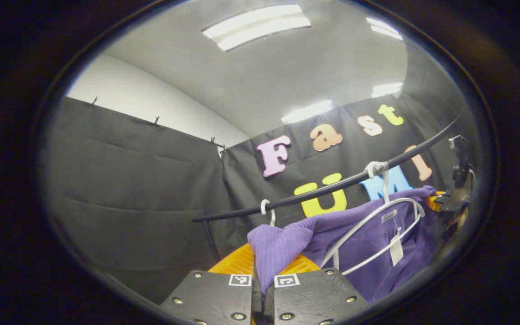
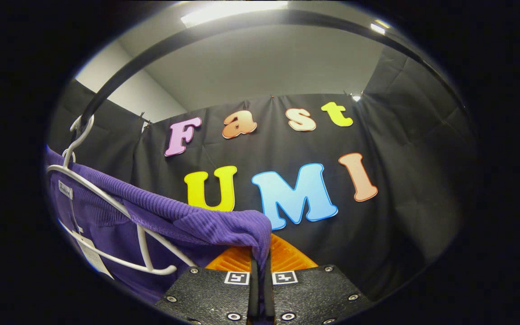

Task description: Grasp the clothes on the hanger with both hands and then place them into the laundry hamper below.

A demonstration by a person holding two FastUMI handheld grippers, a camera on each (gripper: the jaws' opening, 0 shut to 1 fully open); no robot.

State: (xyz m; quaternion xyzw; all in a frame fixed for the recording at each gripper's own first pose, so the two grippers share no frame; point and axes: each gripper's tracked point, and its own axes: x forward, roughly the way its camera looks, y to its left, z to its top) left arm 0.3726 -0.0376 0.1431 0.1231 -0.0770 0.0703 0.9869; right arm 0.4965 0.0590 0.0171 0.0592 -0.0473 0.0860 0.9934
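A purple knitted garment (image 1: 368,243) hangs off a white hanger (image 1: 377,230) whose hook sits on the black rail (image 1: 332,186). My left gripper (image 1: 262,289) is shut on one shoulder fold of the purple garment, the cloth pinched between its fingers. In the right gripper view the same purple garment (image 2: 151,216) drapes over the white hanger (image 2: 120,212), and my right gripper (image 2: 260,275) is shut on its other shoulder edge. That right gripper (image 1: 449,203) also appears far right in the left gripper view, at the garment's end. A paper tag (image 1: 395,249) dangles inside the collar.
A second white hook (image 1: 266,210) hangs on the rail to the left. The black rail (image 2: 151,58) arches overhead in the right gripper view. Black cloth walls stand behind and to the left, with a white ceiling and lights above.
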